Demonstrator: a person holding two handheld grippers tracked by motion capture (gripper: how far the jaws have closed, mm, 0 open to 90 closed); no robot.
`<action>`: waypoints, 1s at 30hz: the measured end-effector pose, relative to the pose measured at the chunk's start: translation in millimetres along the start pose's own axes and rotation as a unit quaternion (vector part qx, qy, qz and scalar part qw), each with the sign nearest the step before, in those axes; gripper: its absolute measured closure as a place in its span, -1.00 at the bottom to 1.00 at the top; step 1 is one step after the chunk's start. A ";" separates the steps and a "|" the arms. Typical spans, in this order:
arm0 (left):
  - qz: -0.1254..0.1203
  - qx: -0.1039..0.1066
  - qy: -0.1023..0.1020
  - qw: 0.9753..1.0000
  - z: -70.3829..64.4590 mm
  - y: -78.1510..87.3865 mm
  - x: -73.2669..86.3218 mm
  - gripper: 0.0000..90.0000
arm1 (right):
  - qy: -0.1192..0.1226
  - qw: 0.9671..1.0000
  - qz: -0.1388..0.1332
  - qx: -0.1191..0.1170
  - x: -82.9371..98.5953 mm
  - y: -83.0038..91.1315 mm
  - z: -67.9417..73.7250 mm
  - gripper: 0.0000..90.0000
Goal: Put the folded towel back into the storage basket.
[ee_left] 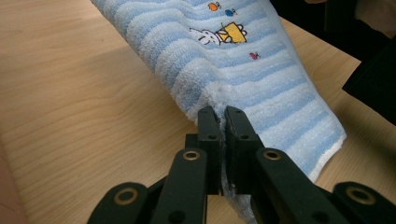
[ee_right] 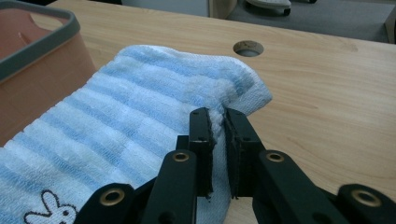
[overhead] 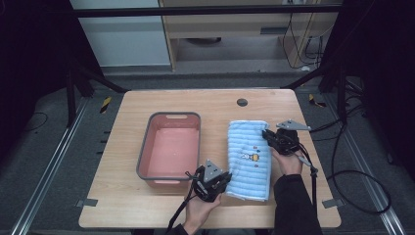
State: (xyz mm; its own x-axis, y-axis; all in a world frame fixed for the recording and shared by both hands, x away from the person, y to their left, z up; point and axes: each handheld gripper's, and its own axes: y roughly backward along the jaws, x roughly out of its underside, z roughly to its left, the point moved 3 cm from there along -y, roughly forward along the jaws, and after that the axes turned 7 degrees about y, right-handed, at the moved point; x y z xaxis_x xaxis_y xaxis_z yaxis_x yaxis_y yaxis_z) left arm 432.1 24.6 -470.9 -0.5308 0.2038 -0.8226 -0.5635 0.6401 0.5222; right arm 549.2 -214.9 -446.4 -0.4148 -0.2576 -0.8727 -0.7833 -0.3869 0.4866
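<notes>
left gripper (overhead: pixel 226 180) clamps towel (overhead: pixel 249 157) | right gripper (overhead: pixel 267 133) clamps towel edge

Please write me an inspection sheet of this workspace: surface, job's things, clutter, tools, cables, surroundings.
Surface: wooden table with a round hole.
Job's things: folded blue striped towel lying flat beside a pink basin with a grey rim.
Clutter: nothing seen.
Tools: left tool shut on the towel's near edge; right tool shut on its far corner.
Cables: one black cable trails off the table's right.
Surroundings: dark frame, grey floor, pale cabinet behind.
</notes>
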 end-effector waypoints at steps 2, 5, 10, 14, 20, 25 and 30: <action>-0.004 0.001 -0.001 1.000 -1.0 2.8 -2.5 0.90 | 0.002 1.000 -0.004 0.000 -3.4 2.5 0.8 0.82; -0.009 0.003 -0.004 1.000 -2.0 6.0 -5.4 0.90 | 0.008 1.000 -0.012 0.002 -9.9 7.5 2.1 0.83; -0.017 0.002 -0.011 1.000 -2.9 14.1 -14.4 0.90 | 0.012 0.999 -0.031 0.008 -22.2 17.3 5.1 0.83; -0.026 0.001 -0.014 1.000 -3.7 21.2 -21.3 0.90 | 0.015 0.999 -0.037 0.011 -29.6 21.7 7.6 0.83; -0.037 0.000 -0.019 0.999 -3.1 30.8 -29.7 0.90 | 0.018 0.999 -0.046 0.014 -43.7 28.8 10.6 0.83; -0.046 0.000 -0.019 0.999 -1.3 38.0 -35.1 0.90 | 0.023 0.998 -0.052 0.017 -55.0 33.6 14.4 0.83; -0.053 -0.004 -0.018 0.998 2.1 45.1 -39.7 0.90 | 0.025 0.998 -0.061 0.017 -65.9 37.0 19.4 0.83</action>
State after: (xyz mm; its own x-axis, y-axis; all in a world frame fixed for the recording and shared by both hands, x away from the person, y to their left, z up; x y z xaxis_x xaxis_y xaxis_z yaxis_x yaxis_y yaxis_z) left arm 429.1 47.0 -415.1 -0.4445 0.1614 -0.8811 -0.6204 0.6541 0.4327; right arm 538.6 -195.1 -371.6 -0.2927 -0.2538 -0.9219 -0.8424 -0.3877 0.3742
